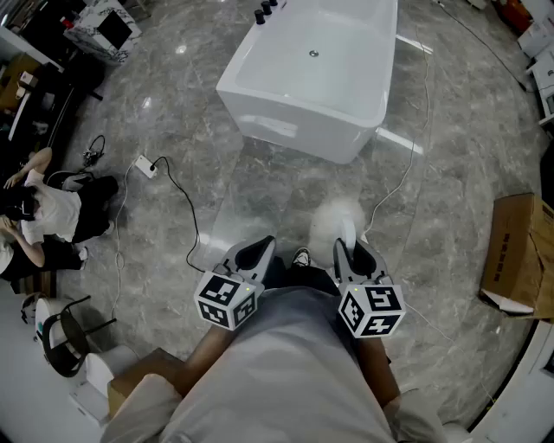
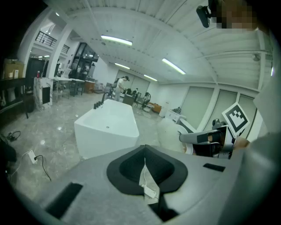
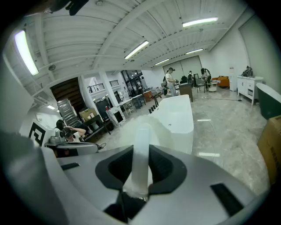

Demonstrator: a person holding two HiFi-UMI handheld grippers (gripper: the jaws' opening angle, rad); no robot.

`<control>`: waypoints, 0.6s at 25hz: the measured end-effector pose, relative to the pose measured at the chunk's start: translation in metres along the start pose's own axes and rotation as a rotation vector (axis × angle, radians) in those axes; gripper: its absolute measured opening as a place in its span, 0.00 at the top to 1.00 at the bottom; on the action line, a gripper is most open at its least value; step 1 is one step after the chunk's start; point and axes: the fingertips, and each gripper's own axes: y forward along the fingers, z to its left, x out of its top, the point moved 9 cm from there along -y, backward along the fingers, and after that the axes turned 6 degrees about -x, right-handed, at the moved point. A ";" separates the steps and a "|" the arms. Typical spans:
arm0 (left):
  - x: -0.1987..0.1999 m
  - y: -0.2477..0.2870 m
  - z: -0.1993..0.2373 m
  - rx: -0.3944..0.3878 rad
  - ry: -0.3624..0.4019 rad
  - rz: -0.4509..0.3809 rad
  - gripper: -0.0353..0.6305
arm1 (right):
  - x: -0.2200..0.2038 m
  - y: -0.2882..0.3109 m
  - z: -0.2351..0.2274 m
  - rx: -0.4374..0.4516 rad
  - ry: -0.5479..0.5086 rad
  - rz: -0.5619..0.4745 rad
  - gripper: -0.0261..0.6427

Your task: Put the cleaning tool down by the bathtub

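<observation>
1. Floor (image 1: 173, 130): grey marbled stone, glossy, running all round the bathtub.

2. Bathtub (image 1: 312, 73): white, freestanding and empty. Black fittings (image 1: 267, 10) stand on its far rim. I stand off its near end, well apart from it.

3. Box (image 1: 519, 251): brown cardboard, on the floor to the right of the bathtub's near end.

4. Person (image 1: 43, 216): seated on the floor, far to the left of the bathtub, in a white top.

5. My right gripper (image 3: 141, 149): clamped on the tool's pale handle, which runs up between the jaws and points toward the bathtub.

6. My left gripper (image 1: 251, 255): jaws closed together and gripping nothing, level with the right one on the bathtub's near side.

7. Tool (image 1: 336, 223): white with a fluffy head, carried in my right gripper. It is off the floor, between me and the bathtub's near end, and does not touch the tub.

8. Socket strip (image 1: 145, 166): white, on the floor left of the bathtub, with a black cable trailing from it.
</observation>
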 end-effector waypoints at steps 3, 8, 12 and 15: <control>-0.001 0.006 -0.012 -0.022 0.021 0.020 0.94 | 0.001 -0.009 -0.007 -0.006 0.004 -0.014 0.83; -0.001 0.011 -0.026 -0.043 0.069 0.046 0.94 | 0.000 -0.017 -0.018 -0.016 0.025 -0.038 0.83; 0.001 0.014 -0.029 -0.059 0.083 0.060 0.94 | -0.004 -0.022 -0.022 -0.025 0.055 -0.043 0.83; 0.004 0.021 -0.032 -0.077 0.088 0.070 0.94 | -0.004 -0.026 -0.030 -0.019 0.129 -0.052 0.83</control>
